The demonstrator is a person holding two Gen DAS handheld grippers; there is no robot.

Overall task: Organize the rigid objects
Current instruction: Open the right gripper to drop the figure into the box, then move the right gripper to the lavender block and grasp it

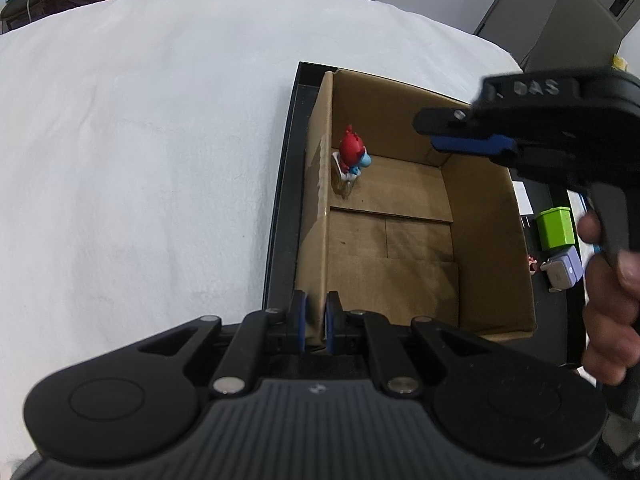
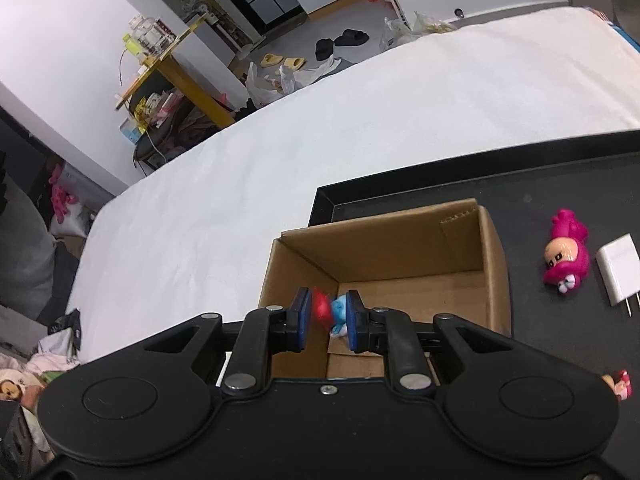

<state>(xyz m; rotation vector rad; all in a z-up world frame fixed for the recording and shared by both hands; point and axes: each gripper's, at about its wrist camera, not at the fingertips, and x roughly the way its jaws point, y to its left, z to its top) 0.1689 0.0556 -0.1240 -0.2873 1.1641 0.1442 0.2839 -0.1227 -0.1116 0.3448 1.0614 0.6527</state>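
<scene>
Left wrist view: the left gripper [image 1: 316, 322] pinches the box [image 1: 490, 240] wall, 1 blue pad on each side of the cardboard edge, jaws nearly together. The box sits on a black tray [image 1: 280, 216] over a white cloth [image 1: 140, 160]. A smurf [image 1: 353, 153] lies on the box floor at 12 o'clock from those pads, against the left wall. At 2 o'clock the right gripper [image 1: 460, 136] hangs above the box, held by a hand [image 1: 612, 296]. Right wrist view shows its jaws part open, the blurred smurf [image 2: 332, 312] seen between the pads; whether they touch it I cannot tell. A pink doll [image 2: 566, 252] and white charger [image 2: 618, 274] lie on the tray at 3 o'clock.
</scene>
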